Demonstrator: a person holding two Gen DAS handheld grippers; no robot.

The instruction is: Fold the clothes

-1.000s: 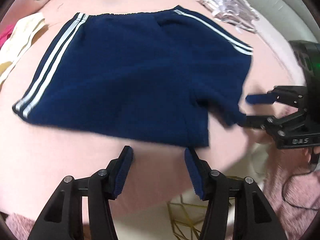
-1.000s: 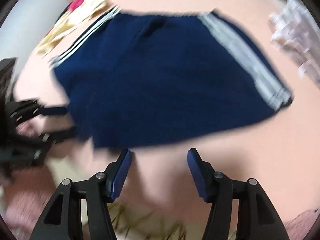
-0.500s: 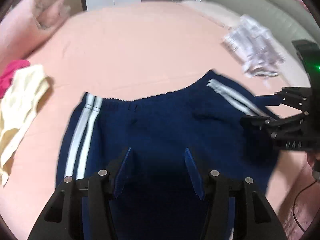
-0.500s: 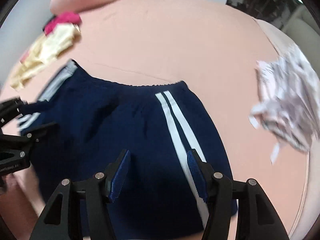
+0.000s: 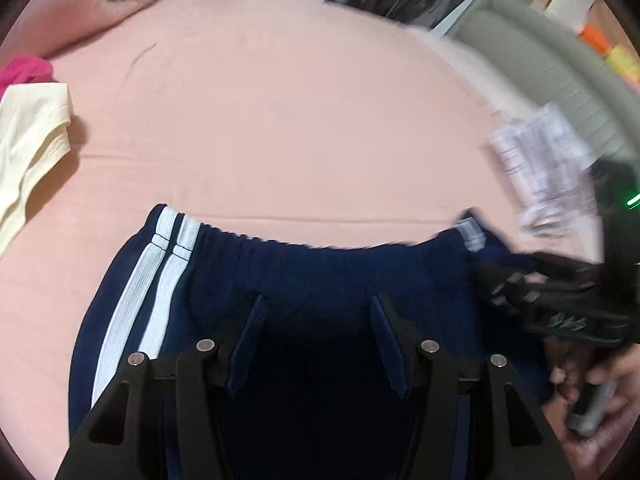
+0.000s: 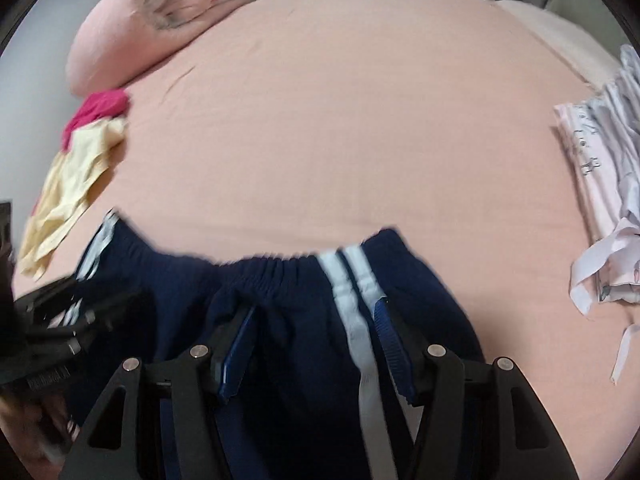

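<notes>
- Bed (image 5: 280,92): pink sheet fills both views; everything rests on it.
- Navy shorts (image 5: 320,276): lie flat on the near part of the bed, waistband at the far edge, legs running back under both tools. Waistband runs left–right; white side stripes (image 5: 160,276) at each end mark the long axis.
- Left gripper (image 5: 320,340): fingers spread wide, nothing between the pads; it hangs over the mid-waist area, just short of the elastic.
- Right gripper (image 6: 316,344): fingers likewise spread, no cloth pinched; one finger sits over the right-hand stripe (image 6: 352,300). Contact with the fabric: cannot tell.
- Key relation: waistband lies directly ahead of both tools, crosswise to their fingers. Right gripper is nearer the right stripe corner, left gripper nearer the left one.
- Judgement: the next grasp likely wants each tool on its own waistband corner, so both need to go forward and outward.
- Bystanders: cream garment (image 5: 28,152) and pink garment (image 6: 96,114) far left, printed white cloth (image 6: 604,208) far right, pillow (image 6: 160,12) beyond; all well apart from the shorts.
</notes>
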